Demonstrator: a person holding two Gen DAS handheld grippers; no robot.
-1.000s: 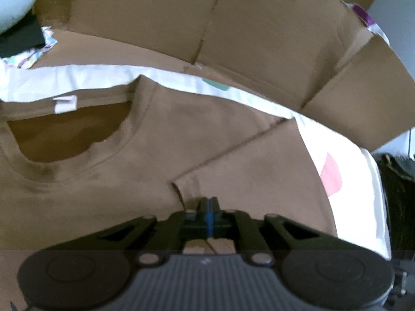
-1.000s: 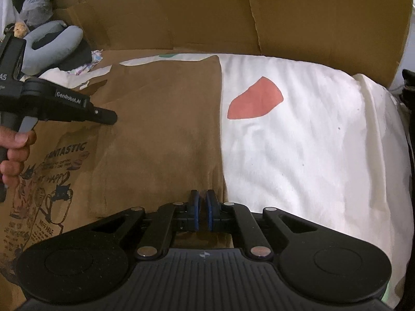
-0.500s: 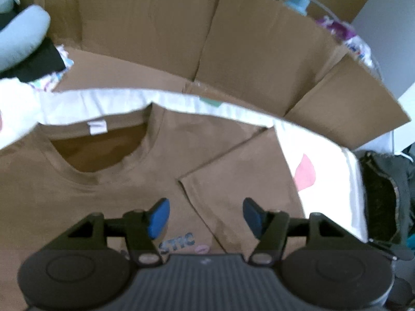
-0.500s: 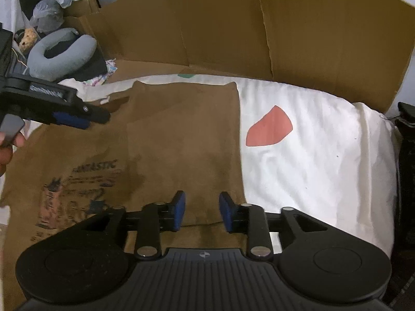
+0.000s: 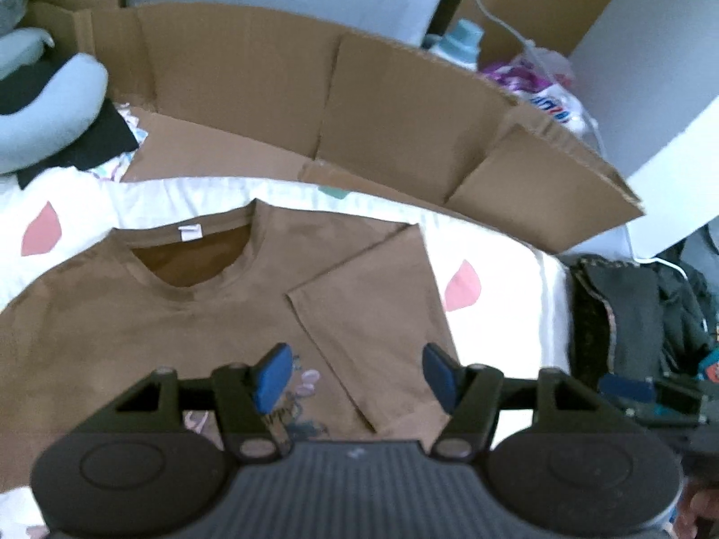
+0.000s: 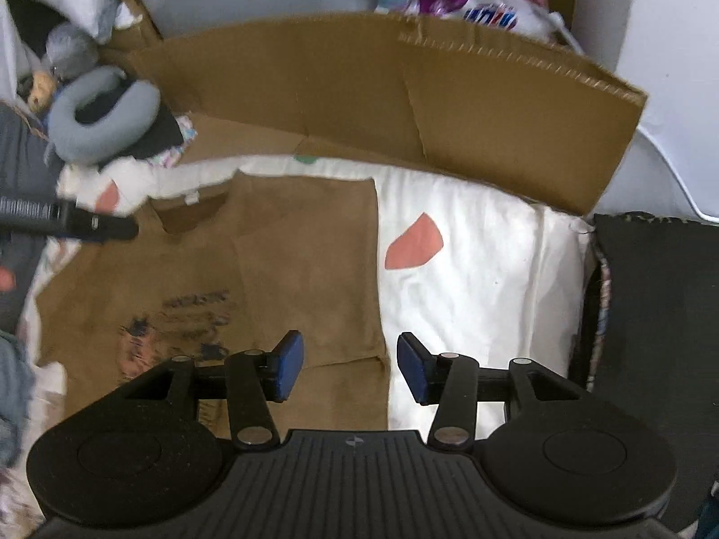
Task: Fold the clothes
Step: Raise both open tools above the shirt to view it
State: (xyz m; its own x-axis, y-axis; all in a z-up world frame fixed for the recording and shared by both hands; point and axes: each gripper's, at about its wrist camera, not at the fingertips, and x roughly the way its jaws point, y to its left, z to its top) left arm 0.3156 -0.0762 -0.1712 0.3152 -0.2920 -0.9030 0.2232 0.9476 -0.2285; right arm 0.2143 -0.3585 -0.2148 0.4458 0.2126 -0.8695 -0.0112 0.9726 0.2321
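Nearest in each wrist view, both sets of tongs stand spread with nothing between the blue pads: the left tongs (image 5: 355, 375) over the shirt's chest, and the right tongs (image 6: 348, 366), whose jaws have just been opening, above the shirt's lower right edge. Neither touches the cloth.

Below them lies one brown T-shirt (image 5: 148, 323), front up on a white bedsheet (image 6: 485, 278) printed with pink petal shapes, collar toward the far side. Its right side panel with the sleeve (image 5: 373, 310) is already turned in over the chest, partly covering the printed graphic (image 6: 179, 319). The other side looks unfolded, spread out toward the left.

So the first side fold seems done and let go. The next move probably calls for both tongs to cross to the left side, pinch shoulder and hem along one line, and bring that panel over to match, keeping the edge straight.

Beyond the shirt stands one opened cardboard box wall (image 5: 404, 103). At far left sits one grey neck pillow (image 6: 103, 117), and behind the cardboard one pale blue bottle (image 5: 463, 42) beside a plastic bag (image 6: 490, 6).
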